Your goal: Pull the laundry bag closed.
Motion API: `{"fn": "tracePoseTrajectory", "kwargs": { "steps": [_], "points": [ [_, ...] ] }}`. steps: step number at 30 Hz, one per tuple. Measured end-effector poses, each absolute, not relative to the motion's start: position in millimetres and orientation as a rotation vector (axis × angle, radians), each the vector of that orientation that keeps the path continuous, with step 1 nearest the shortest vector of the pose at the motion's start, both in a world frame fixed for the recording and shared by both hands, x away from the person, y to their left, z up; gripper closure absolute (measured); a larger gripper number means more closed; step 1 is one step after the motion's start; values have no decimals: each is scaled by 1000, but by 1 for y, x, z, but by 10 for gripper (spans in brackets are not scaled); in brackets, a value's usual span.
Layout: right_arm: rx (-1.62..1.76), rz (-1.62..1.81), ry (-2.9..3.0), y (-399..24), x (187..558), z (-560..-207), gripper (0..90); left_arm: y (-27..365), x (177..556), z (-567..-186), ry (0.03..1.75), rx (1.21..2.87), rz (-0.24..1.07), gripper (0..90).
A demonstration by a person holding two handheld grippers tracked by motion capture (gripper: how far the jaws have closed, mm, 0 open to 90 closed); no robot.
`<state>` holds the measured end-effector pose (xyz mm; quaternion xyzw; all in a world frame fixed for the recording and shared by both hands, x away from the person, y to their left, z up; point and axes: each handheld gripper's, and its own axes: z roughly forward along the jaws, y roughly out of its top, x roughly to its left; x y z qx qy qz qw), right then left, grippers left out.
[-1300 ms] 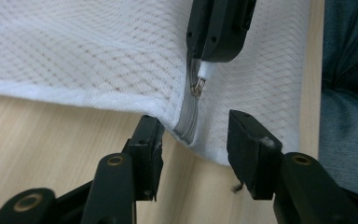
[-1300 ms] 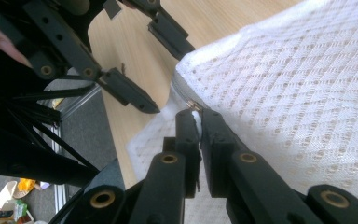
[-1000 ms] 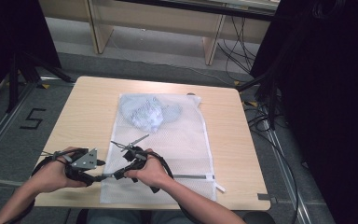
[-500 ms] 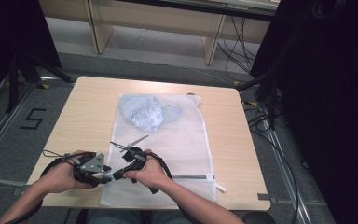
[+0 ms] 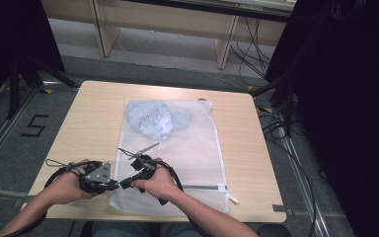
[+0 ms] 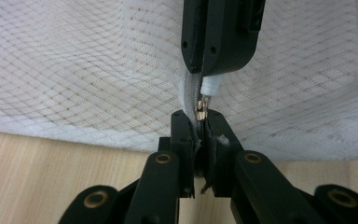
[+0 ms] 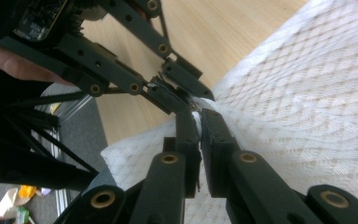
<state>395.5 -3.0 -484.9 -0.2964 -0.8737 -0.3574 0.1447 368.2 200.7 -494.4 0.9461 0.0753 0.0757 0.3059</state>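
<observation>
1 white mesh bag (image 5: 187, 148) with metal zipper (image 6: 200, 109).

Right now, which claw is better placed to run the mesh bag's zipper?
Left, probably: left claw has just closed on the brass zipper pull; right claw pinches the mesh bag beside it, anchoring.
</observation>
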Motion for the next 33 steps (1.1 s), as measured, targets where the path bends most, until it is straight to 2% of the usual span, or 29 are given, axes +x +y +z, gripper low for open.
{"fn": "tracePoseTrajectory", "kwargs": {
  "steps": [3, 33],
  "points": [
    [-889, -1021, -2534, -7, 392, -481, 871, 201, 367, -495, 223, 2493, 235, 843],
    [-1106, -940, -2525, -100, 388, -475, 871, 206, 367, -494, 246, 2500, 217, 850]
  ]
}}
